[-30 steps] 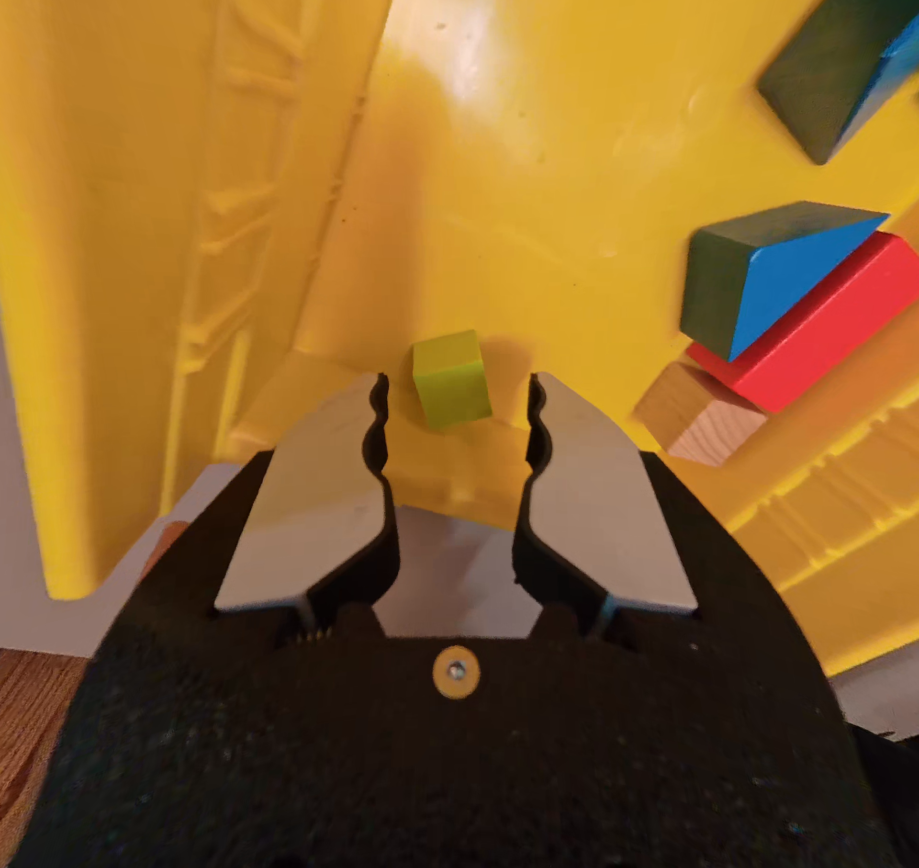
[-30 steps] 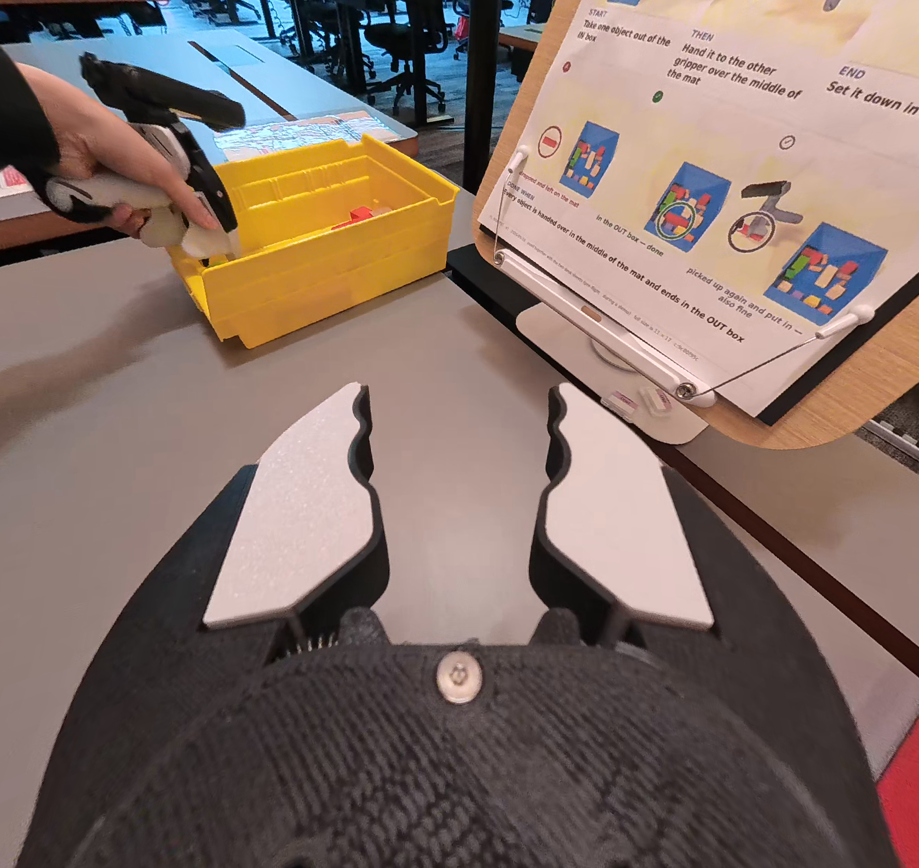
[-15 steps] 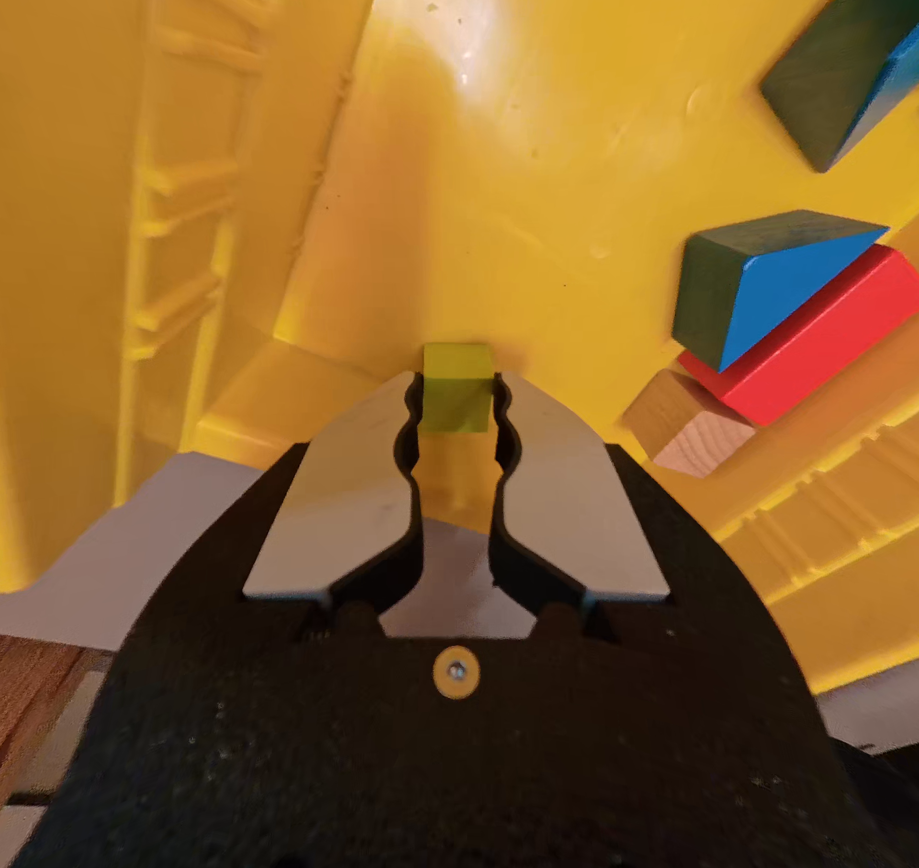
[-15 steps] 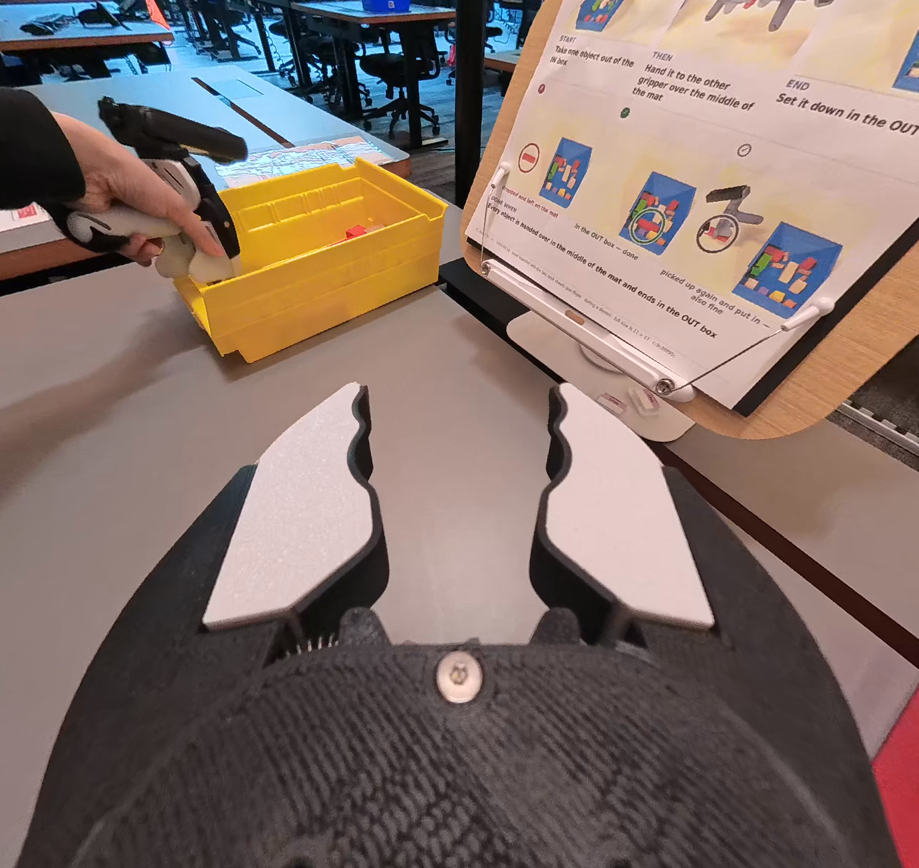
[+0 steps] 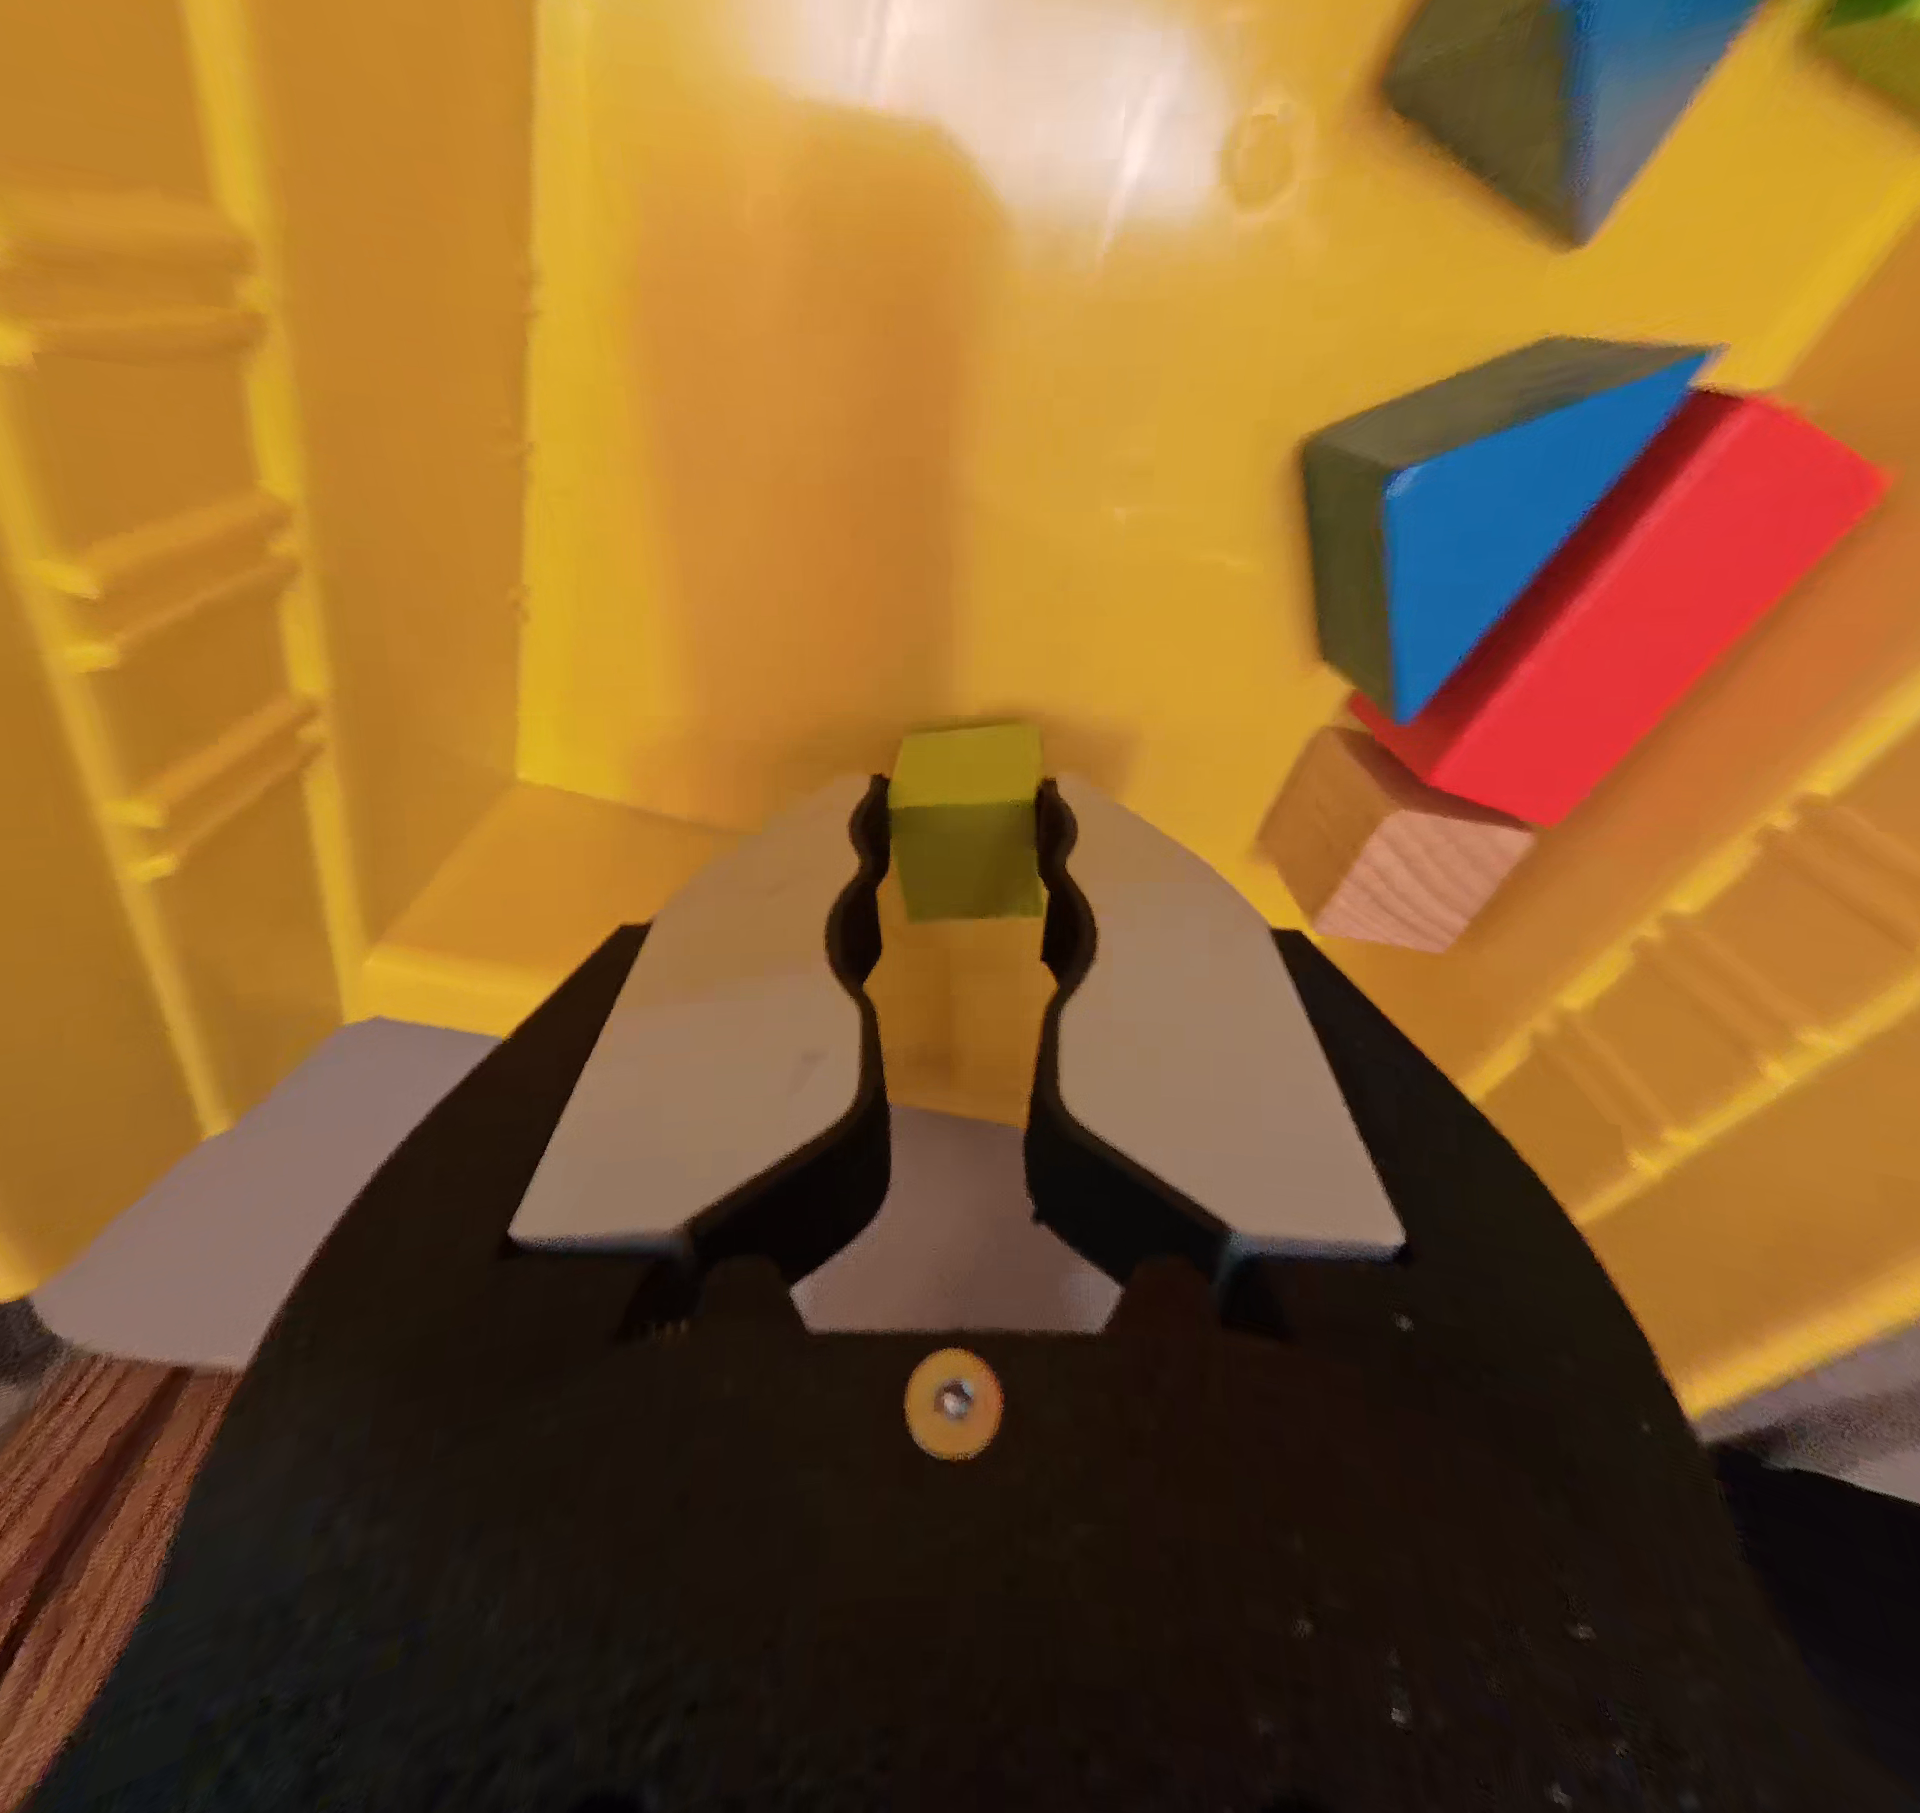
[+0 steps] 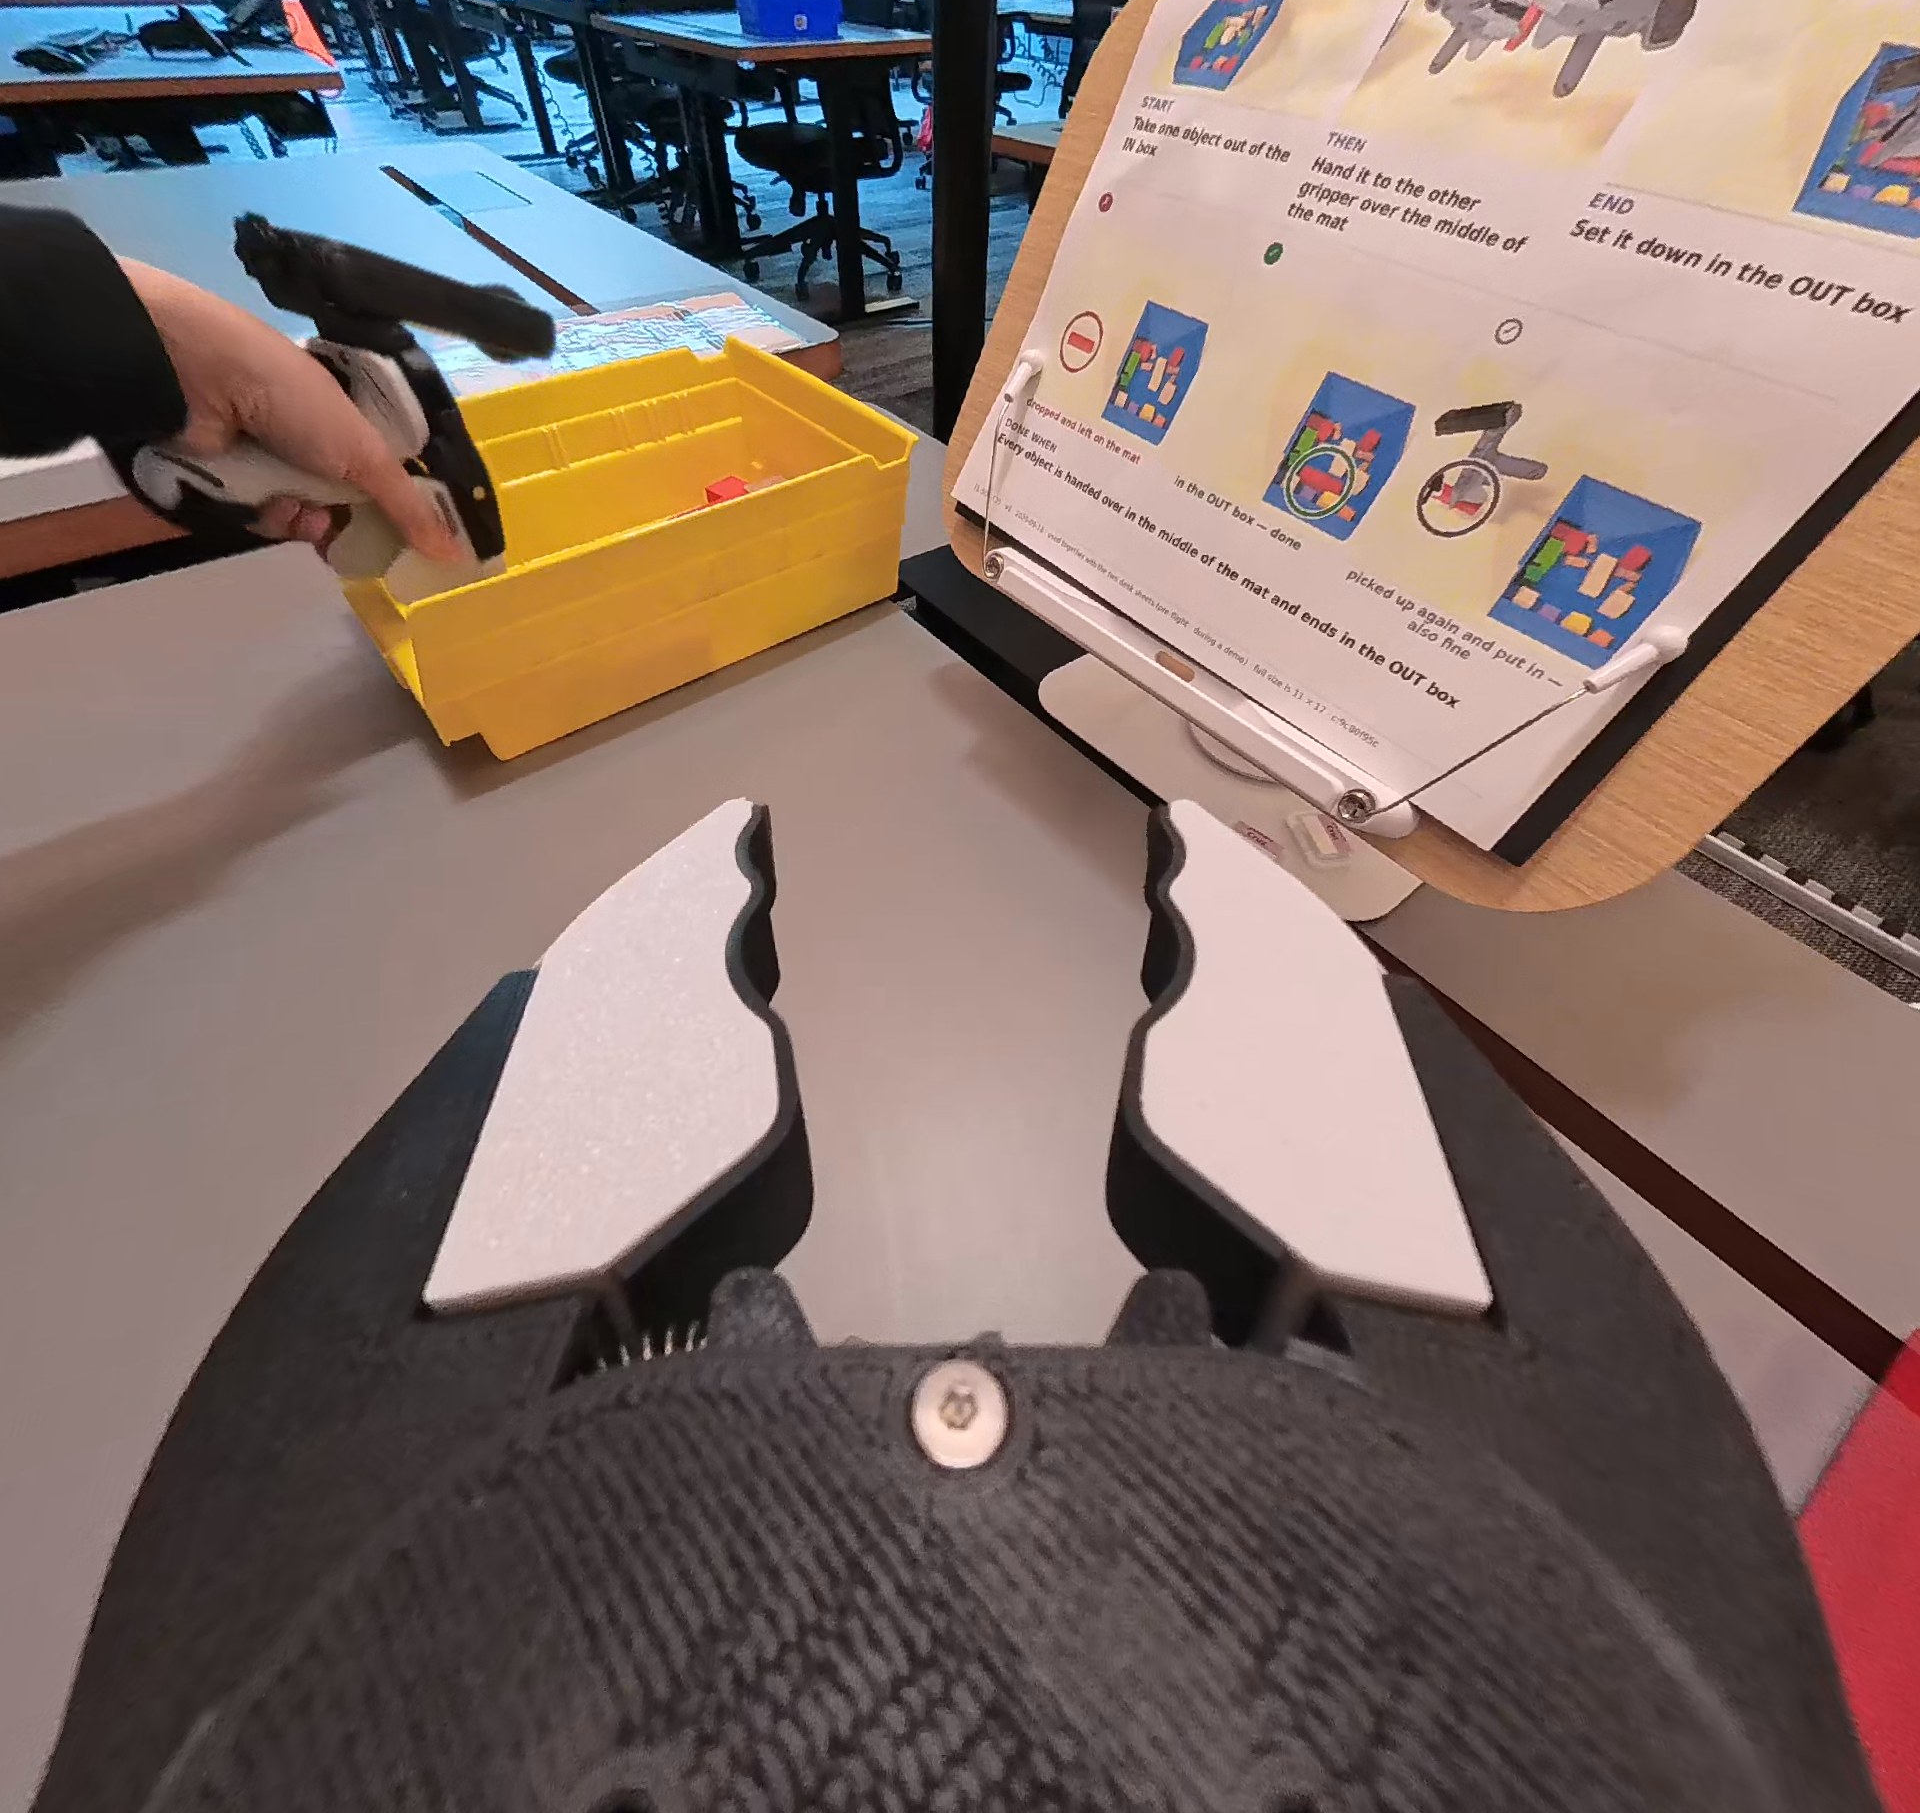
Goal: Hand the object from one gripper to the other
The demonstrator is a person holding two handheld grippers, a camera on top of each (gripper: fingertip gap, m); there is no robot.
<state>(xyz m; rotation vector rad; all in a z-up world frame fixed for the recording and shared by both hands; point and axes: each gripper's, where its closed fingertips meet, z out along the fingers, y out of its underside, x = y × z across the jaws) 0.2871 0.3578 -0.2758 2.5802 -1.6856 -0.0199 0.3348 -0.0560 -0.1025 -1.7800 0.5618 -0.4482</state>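
L gripper (image 5: 961, 807) clamped on lime-green cube (image 5: 966, 823) in yellow bin (image 5: 727, 413), R gripper (image 6: 961, 890) jaws apart, bare, over grey table (image 6: 312, 932)

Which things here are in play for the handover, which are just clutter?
In play:
left gripper, jaws shut on the yellow-green cube
right gripper, jaws open
yellow bin

Clutter:
blue wedge
red block
plain wood block
instruction sheet

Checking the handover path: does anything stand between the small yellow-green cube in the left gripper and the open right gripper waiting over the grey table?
Only the yellow plastic bin's front wall: the left gripper grips the small yellow-green wooden cube inside the bin. Beyond it, bare grey table leads to the open right gripper.
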